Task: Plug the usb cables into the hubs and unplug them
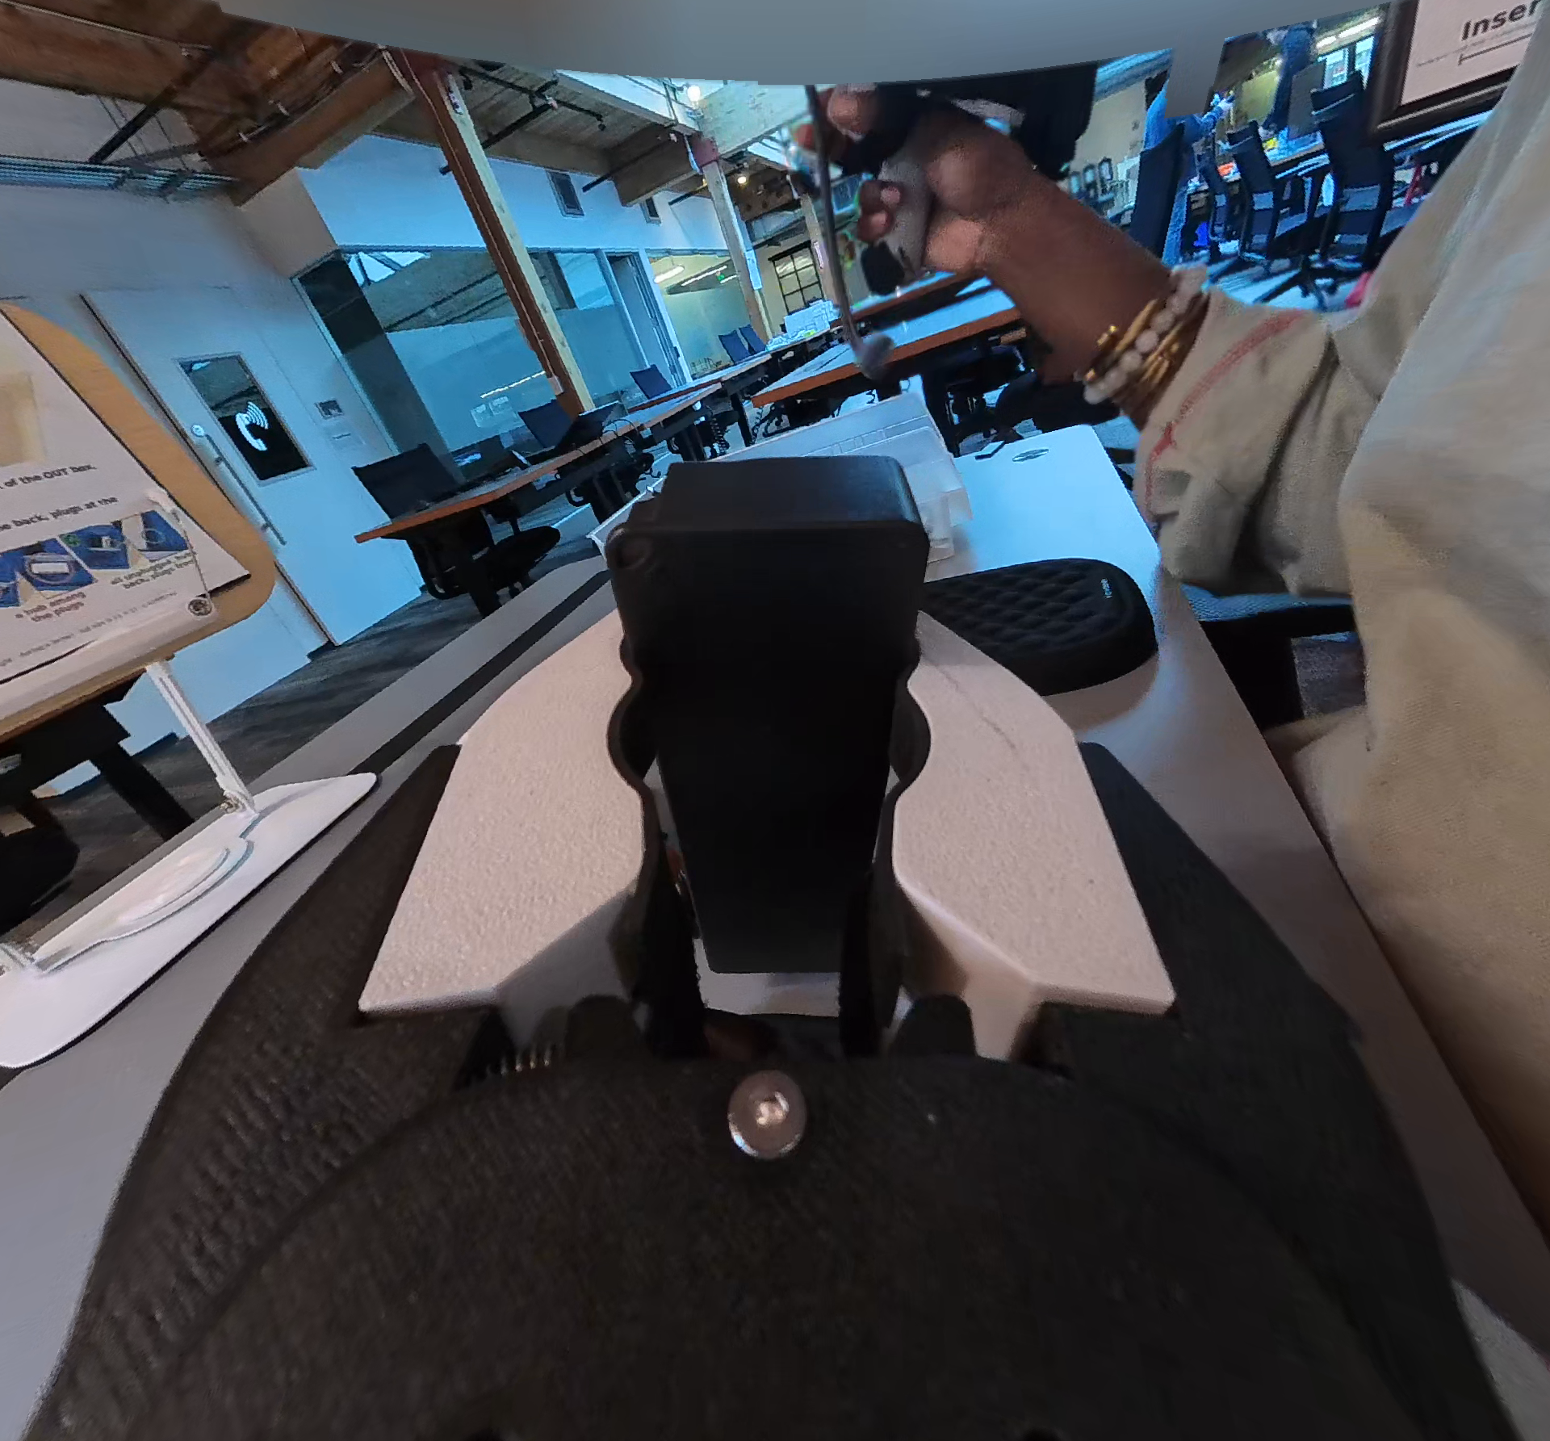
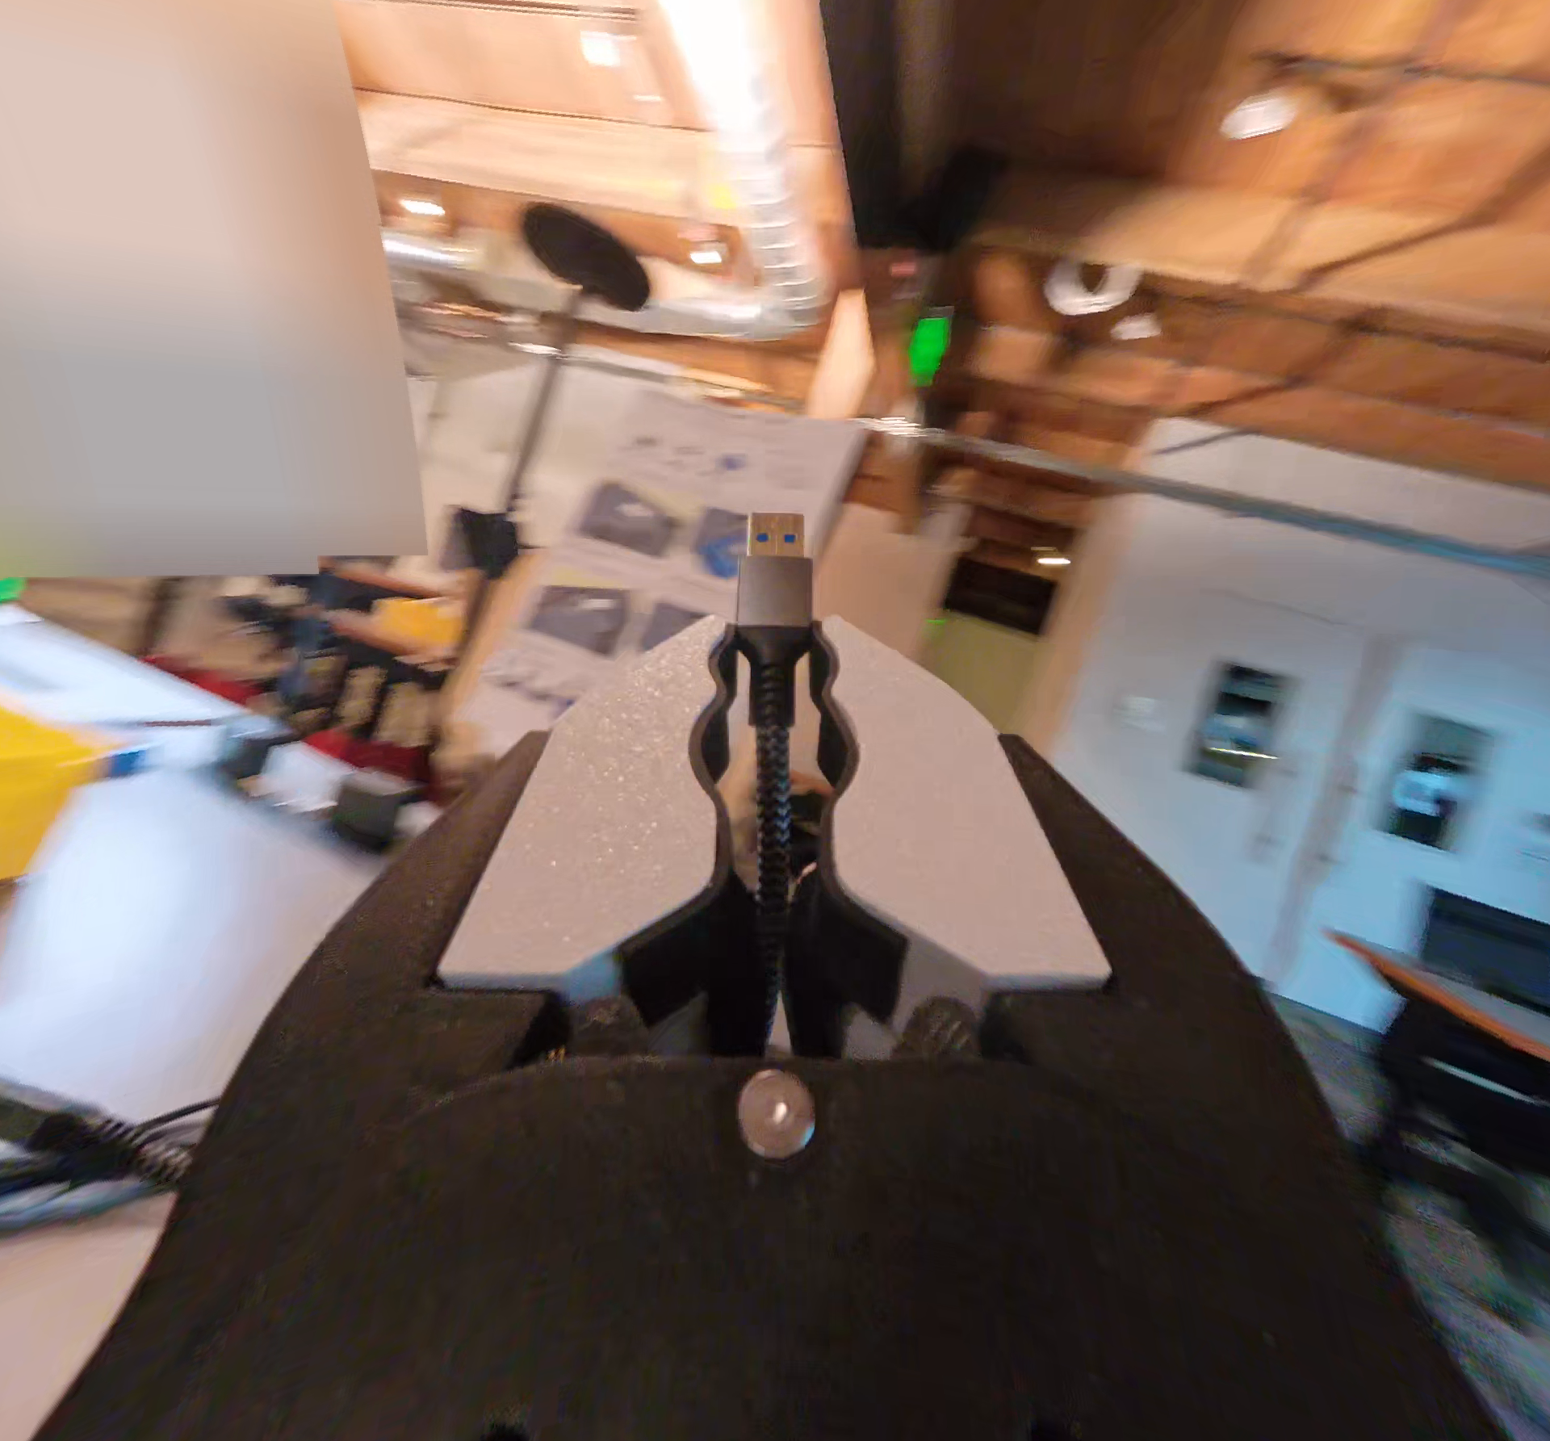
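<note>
Left gripper [image 1: 767, 696]: jaws closed on black hub [image 1: 767, 646], held above the bench [image 1: 1090, 495]. Right gripper [image 2: 773, 646]: jaws clamped on braided cable [image 2: 772, 797] just behind the plug [image 2: 776, 562], raised high, pointing up. Step: pre-insertion, parts well apart. Next: bring plug to a hub port, align orientation, push straight.
</note>
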